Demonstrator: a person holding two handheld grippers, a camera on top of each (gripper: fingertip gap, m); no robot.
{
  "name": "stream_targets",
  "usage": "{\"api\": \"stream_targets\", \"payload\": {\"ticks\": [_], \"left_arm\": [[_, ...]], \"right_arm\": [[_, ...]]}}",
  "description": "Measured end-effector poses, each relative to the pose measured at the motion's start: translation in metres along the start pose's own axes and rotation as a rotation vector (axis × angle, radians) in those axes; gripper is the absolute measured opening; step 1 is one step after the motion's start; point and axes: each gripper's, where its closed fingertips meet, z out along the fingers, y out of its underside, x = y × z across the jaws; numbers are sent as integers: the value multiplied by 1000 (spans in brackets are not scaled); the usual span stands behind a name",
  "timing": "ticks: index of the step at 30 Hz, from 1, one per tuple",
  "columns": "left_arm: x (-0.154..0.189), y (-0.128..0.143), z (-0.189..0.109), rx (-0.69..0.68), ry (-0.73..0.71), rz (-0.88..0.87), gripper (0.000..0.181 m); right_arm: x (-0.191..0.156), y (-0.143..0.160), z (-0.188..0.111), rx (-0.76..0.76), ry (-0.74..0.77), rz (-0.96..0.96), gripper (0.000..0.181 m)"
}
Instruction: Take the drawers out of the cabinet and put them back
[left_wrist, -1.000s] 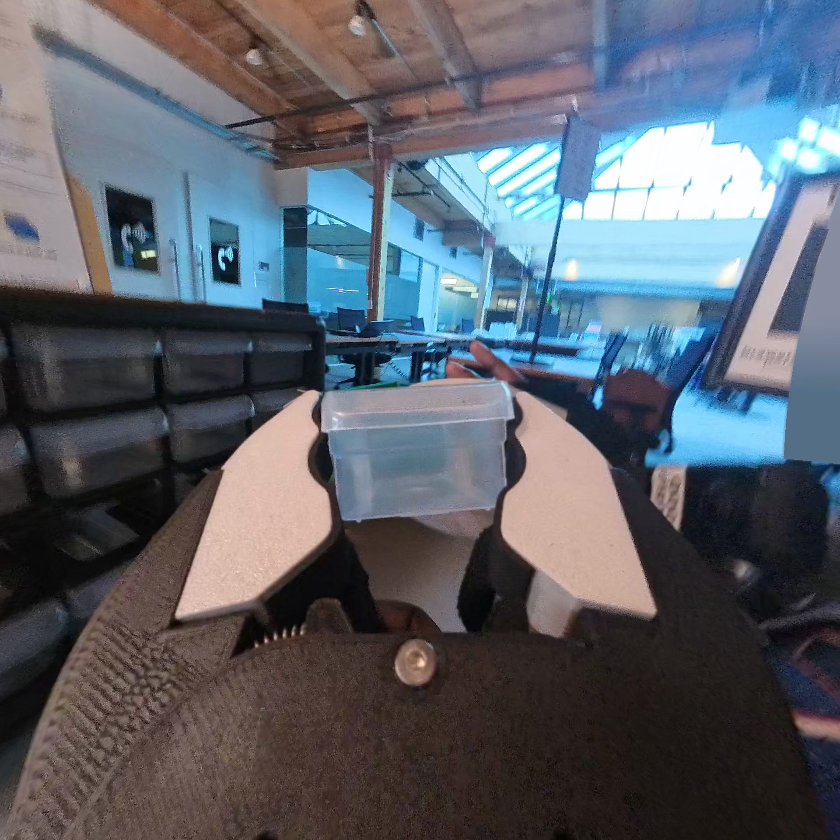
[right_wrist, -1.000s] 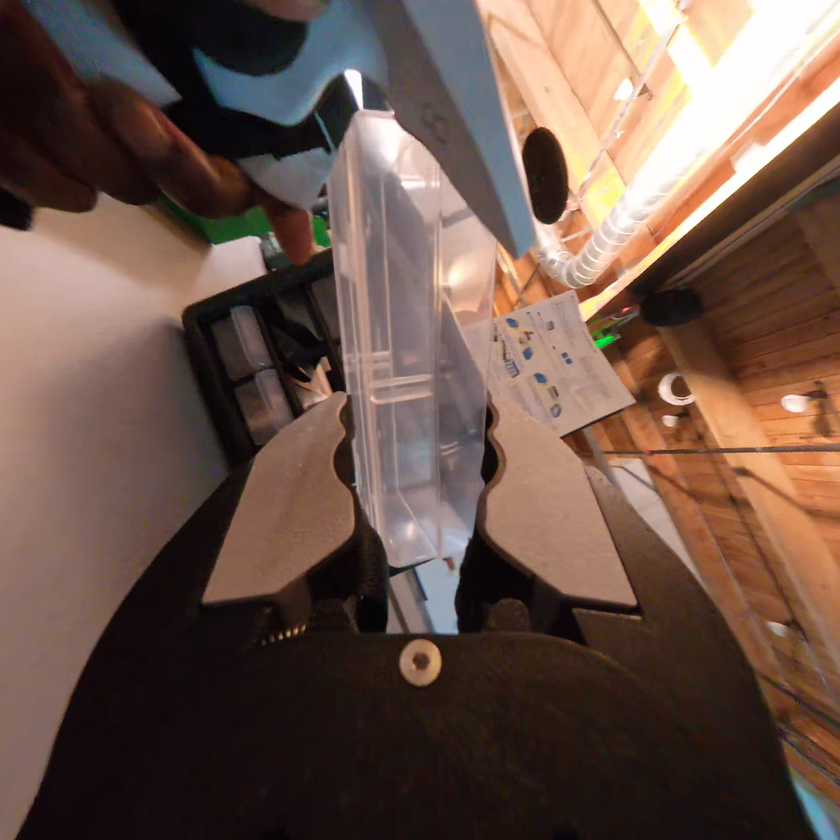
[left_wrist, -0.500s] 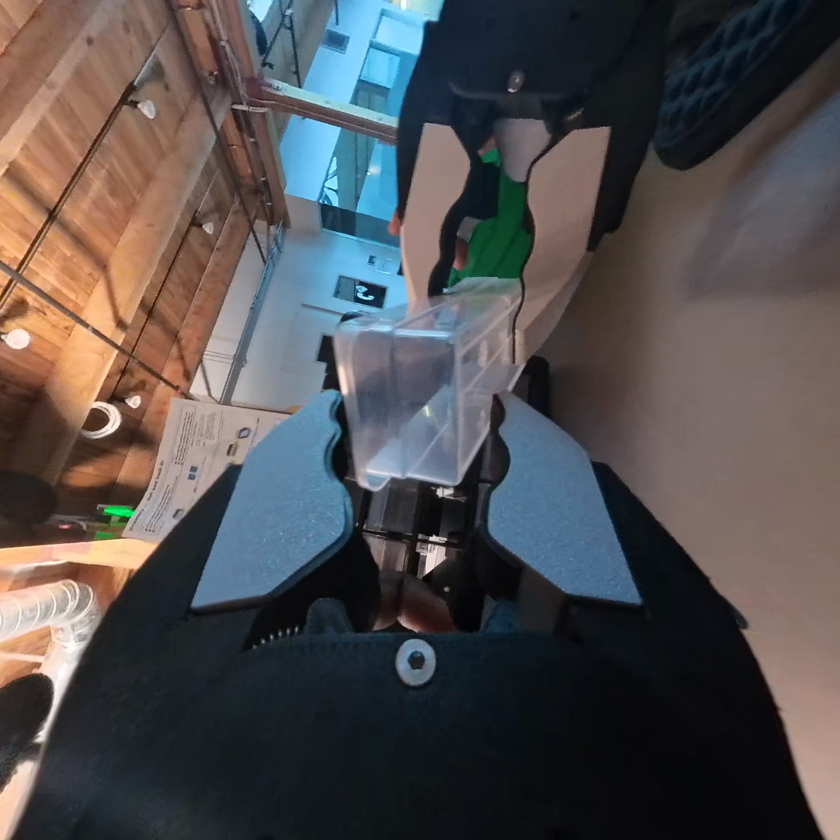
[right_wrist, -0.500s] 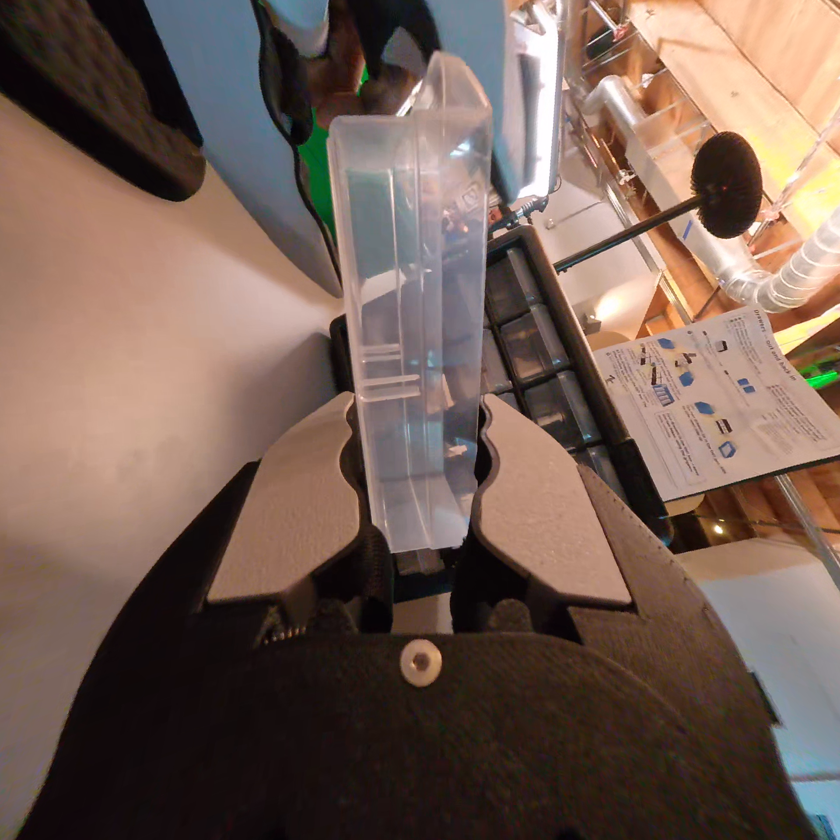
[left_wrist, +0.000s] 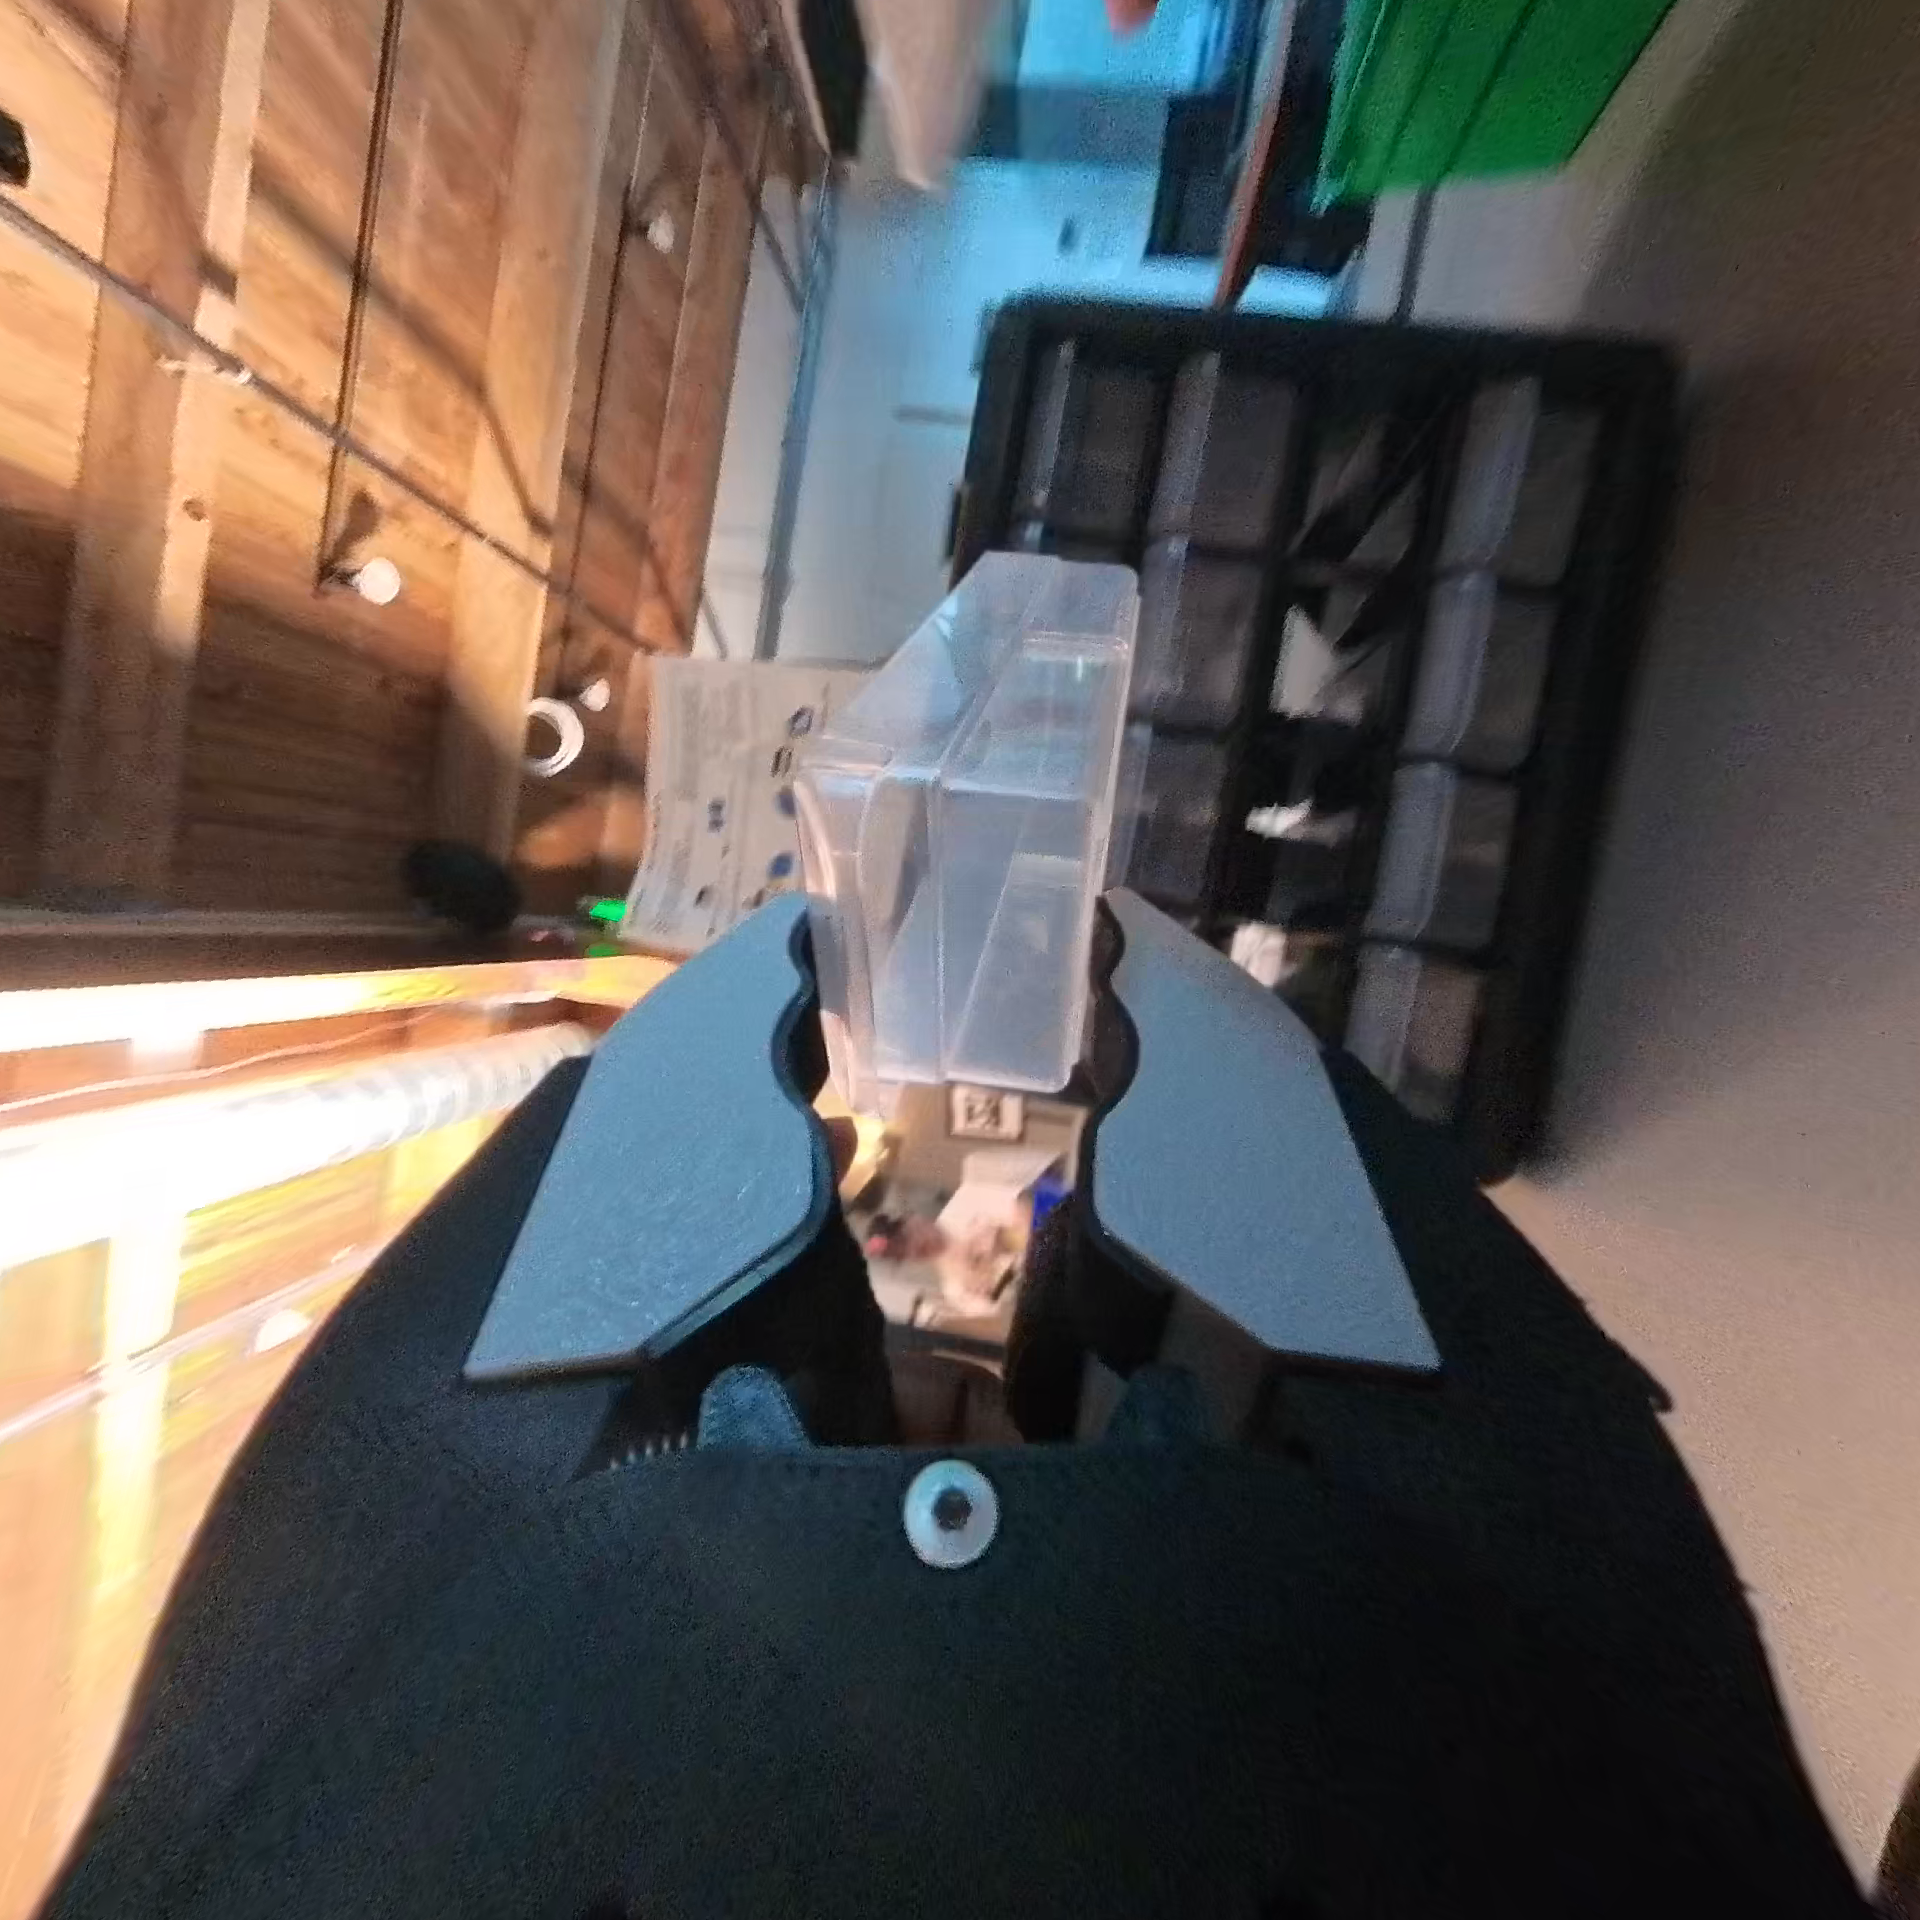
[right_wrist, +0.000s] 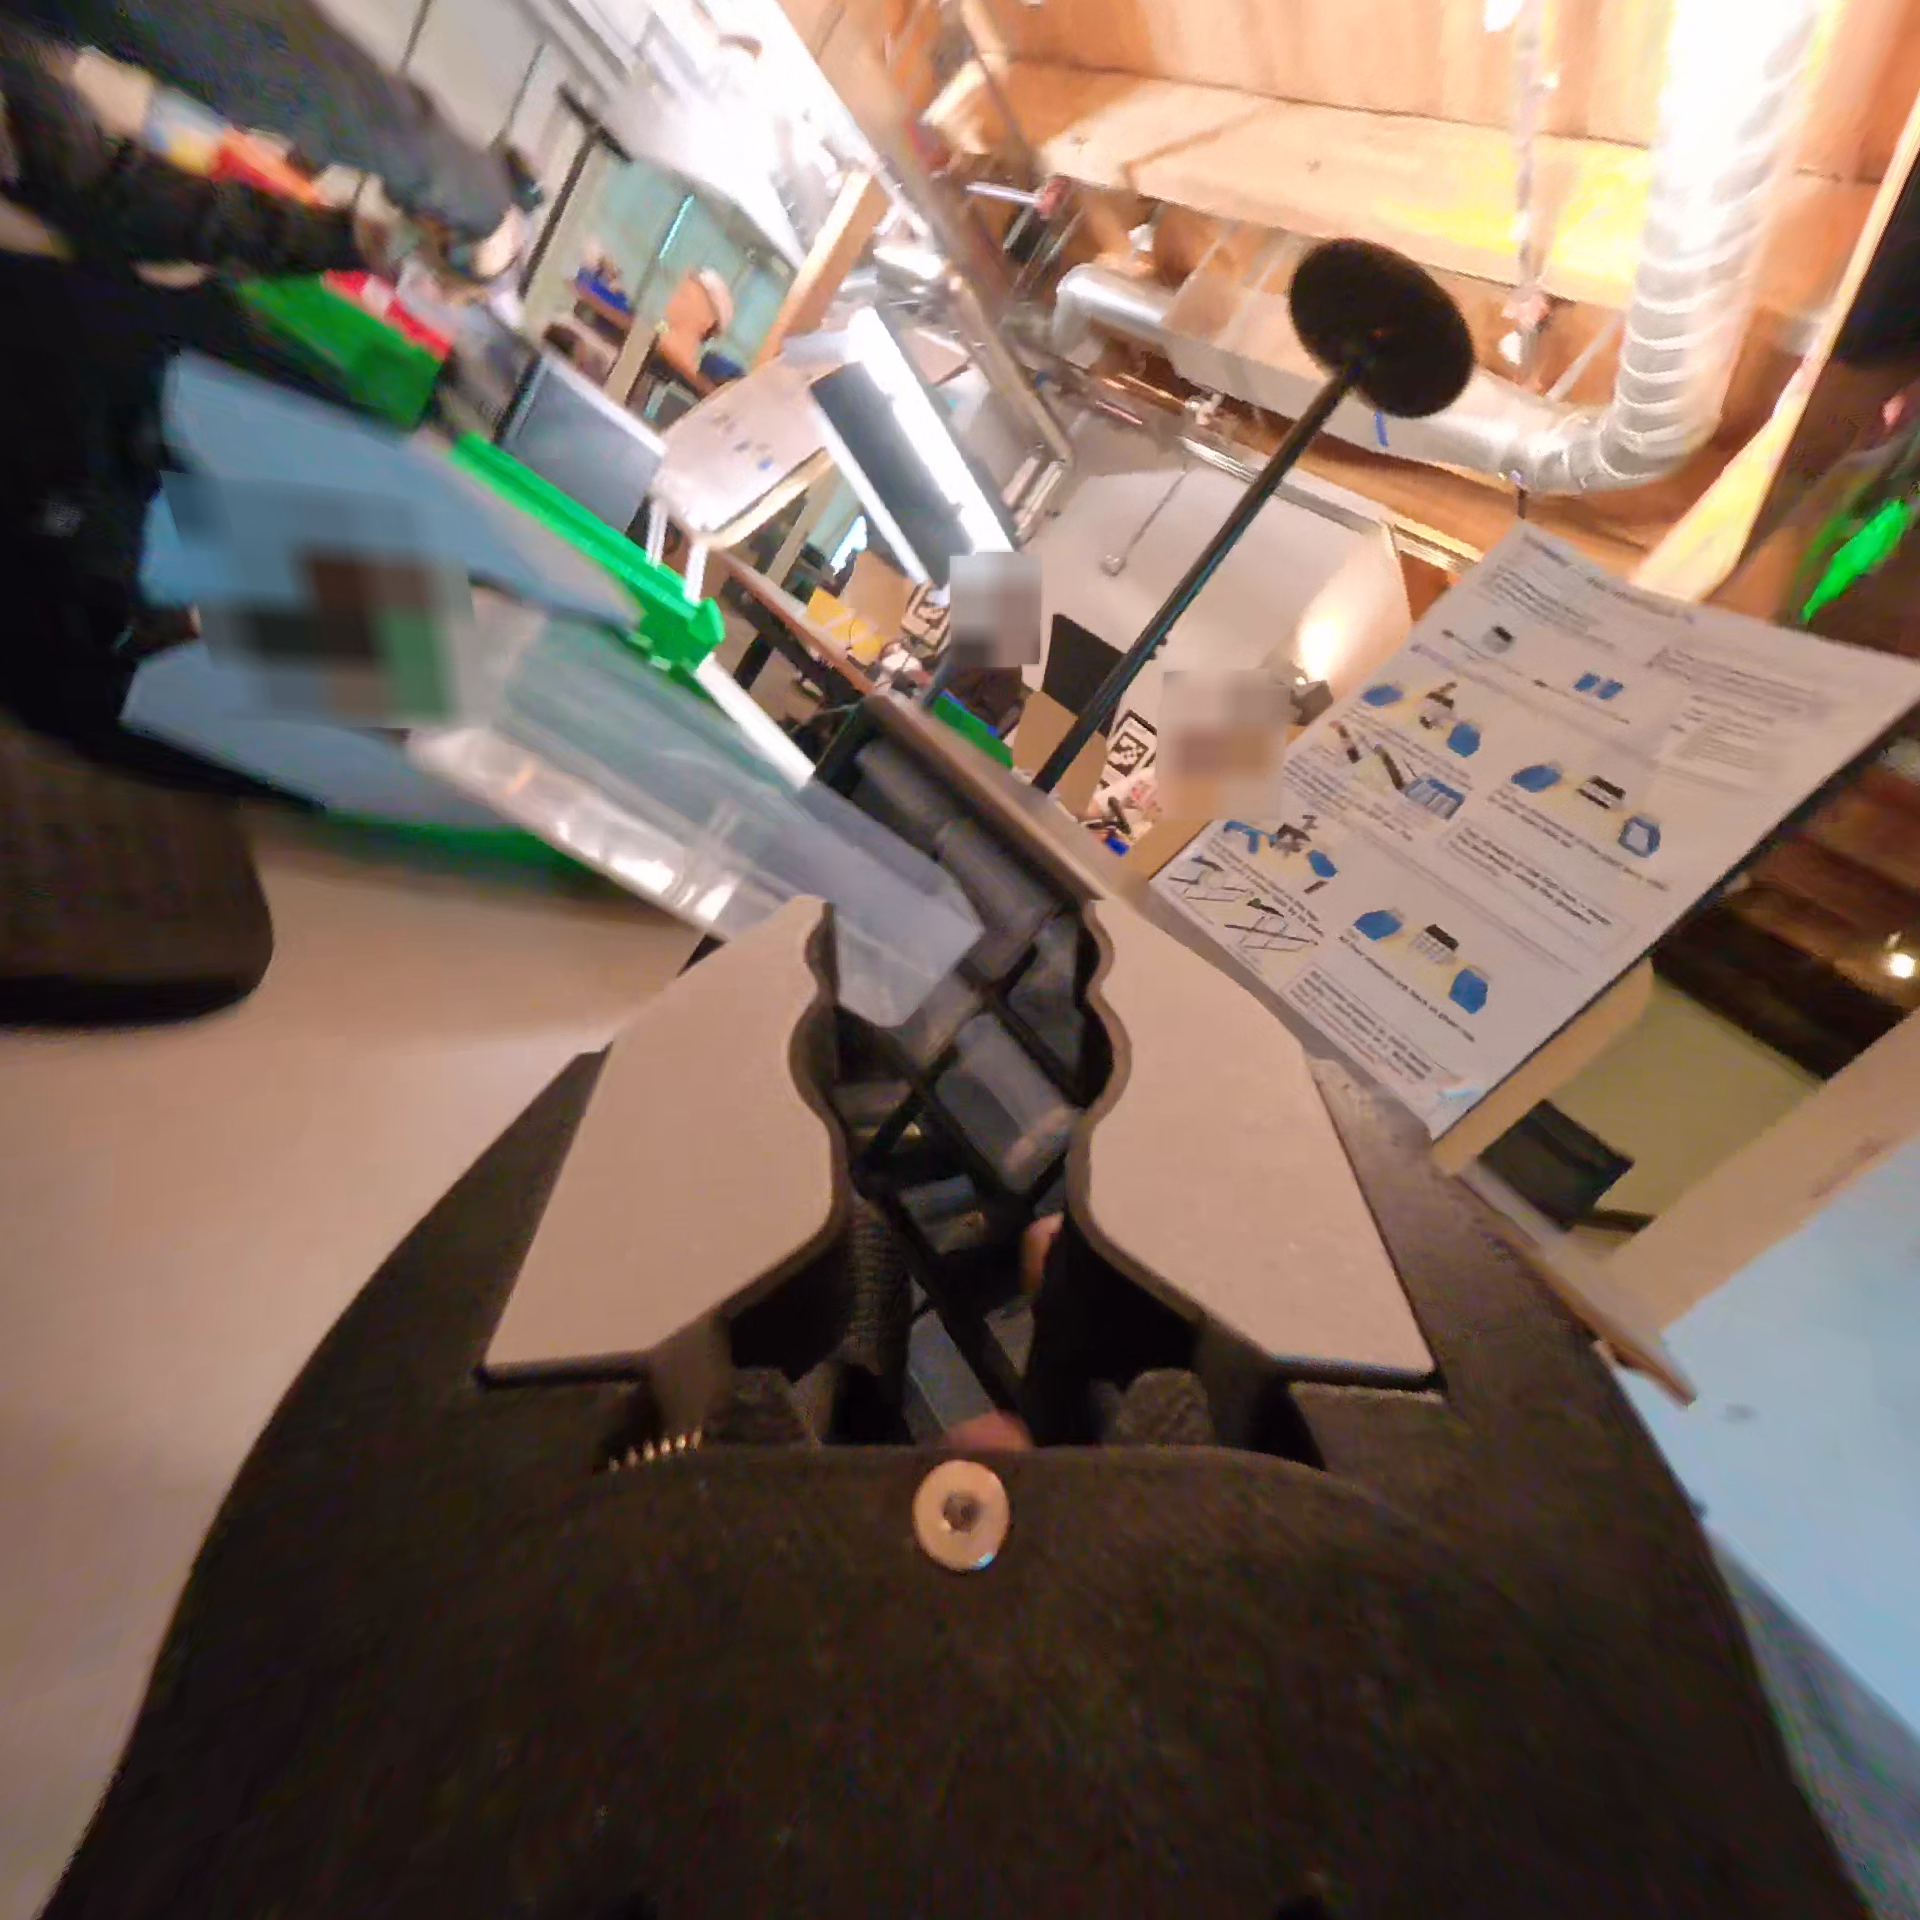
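Observation:
My left gripper (left_wrist: 956, 935) is shut on a clear plastic drawer (left_wrist: 987, 831), gripping its sides and holding it in the air. The black cabinet (left_wrist: 1600, 727) stands beyond it on the beige table, with several clear drawers in place and some slots dark and open. In the right wrist view the same drawer (right_wrist: 644, 790) is blurred and slants off to the left, where the left gripper's grey fingers (right_wrist: 343, 488) hold it. My right gripper (right_wrist: 956, 935) has its jaws apart with nothing gripped. The drawer's near corner lies by its left fingertip. The cabinet (right_wrist: 997, 1018) shows through the gap.
A printed poster board (right_wrist: 1507, 810) leans to the right of the cabinet. A black round pad on a thin pole (right_wrist: 1382, 322) rises behind it. Green bins (right_wrist: 582, 520) and a dark mat (right_wrist: 114, 873) lie on the left of the beige table (right_wrist: 208, 1195).
The right gripper was shut on the drawer and has come off it. The left gripper has swung the drawer round so that it now points at the cabinet's front.

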Motion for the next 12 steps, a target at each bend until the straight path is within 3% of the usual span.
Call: {"api": "stream_targets", "payload": {"ticks": [2, 4, 8, 12], "left_arm": [[0, 11, -6, -91, -31, 52, 48], [8, 20, -11, -159, -11, 33, 48], [26, 38, -10, -269, 26, 54, 48], [34, 38, -9, -308, 49, 28, 48]], "right_arm": [[21, -10, 9, -17, 47, 87, 26], [44, -3, 20, -160, 109, 150, 2], [67, 26, 60, -486, -6, 232, 0], [91, 67, 90, -780, -51, 278, 0]]}}
